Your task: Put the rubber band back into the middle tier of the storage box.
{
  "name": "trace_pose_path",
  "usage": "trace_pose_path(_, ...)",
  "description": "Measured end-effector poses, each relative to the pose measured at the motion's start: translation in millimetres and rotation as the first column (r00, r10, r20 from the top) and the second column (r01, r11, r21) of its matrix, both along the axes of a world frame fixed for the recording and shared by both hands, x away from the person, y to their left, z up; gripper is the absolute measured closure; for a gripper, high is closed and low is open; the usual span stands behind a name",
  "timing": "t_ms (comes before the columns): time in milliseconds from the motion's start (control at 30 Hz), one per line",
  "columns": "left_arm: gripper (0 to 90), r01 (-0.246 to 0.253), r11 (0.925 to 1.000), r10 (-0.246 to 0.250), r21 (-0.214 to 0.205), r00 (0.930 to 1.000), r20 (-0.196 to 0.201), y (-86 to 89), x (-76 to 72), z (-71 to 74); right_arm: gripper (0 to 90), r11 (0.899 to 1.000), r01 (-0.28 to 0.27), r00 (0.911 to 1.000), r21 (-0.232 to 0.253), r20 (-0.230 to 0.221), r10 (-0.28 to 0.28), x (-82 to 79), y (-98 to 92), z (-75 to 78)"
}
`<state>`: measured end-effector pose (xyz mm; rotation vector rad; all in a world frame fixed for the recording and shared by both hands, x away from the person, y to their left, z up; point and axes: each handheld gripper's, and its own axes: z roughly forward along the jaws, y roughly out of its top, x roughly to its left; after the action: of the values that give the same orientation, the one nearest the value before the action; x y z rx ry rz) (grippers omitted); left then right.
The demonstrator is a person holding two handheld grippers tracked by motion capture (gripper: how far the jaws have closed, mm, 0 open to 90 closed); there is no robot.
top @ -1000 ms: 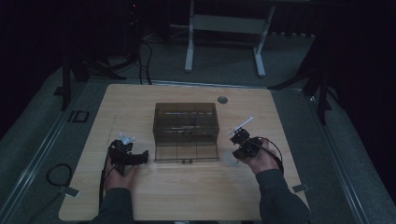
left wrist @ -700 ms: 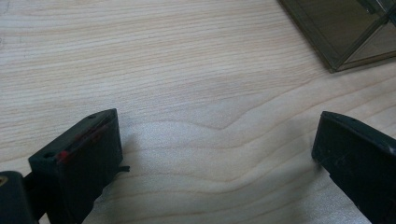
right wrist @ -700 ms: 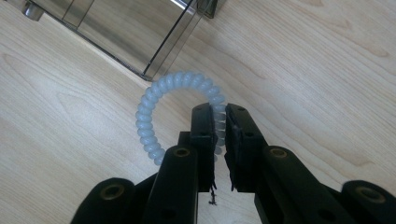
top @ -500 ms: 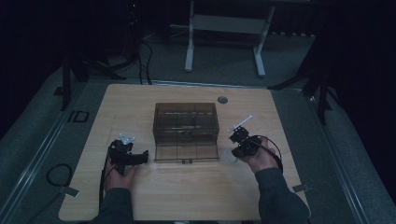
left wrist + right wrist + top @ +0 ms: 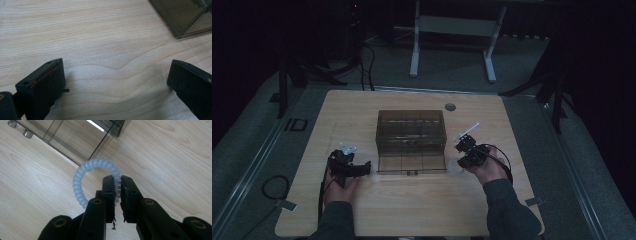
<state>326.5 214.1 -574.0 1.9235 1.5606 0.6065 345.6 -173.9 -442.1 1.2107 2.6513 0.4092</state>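
The right tongs [image 5: 117,195] are closed on the spiral hair tie [image 5: 93,178], low over the bench [image 5: 412,200], at the box's [image 5: 411,140] four o'clock. Putting it inside is probably left. Left tongs [image 5: 115,82] wide, empty.

Pale blue translucent spiral coil hair tie [image 5: 85,180] partly hidden between the right claw [image 5: 117,185] jaws, smoky transparent plastic organiser box [image 5: 186,15] cut off by picture edge

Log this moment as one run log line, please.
right gripper: jaws shut on spiral hair tie | left gripper: jaws open, nothing between, over table | smoky clear box: mid-table, between grippers
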Motion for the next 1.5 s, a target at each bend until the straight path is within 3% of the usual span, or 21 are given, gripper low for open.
trace_pose_path(467,1.7,0.0,1.0,0.0,0.0,1.0,0.0,0.0,0.0,0.0,82.1,1.0,-0.009,1.0,0.027,0.002,0.009,3.7,9.4,3.5)
trace_pose_path(1500,1.7,0.0,1.0,0.0,0.003,1.0,0.0,0.3,0.2,0.0,82.2,0.999,-0.038,0.9993,0.032,0.005,0.038,15.3,33.3,4.7)
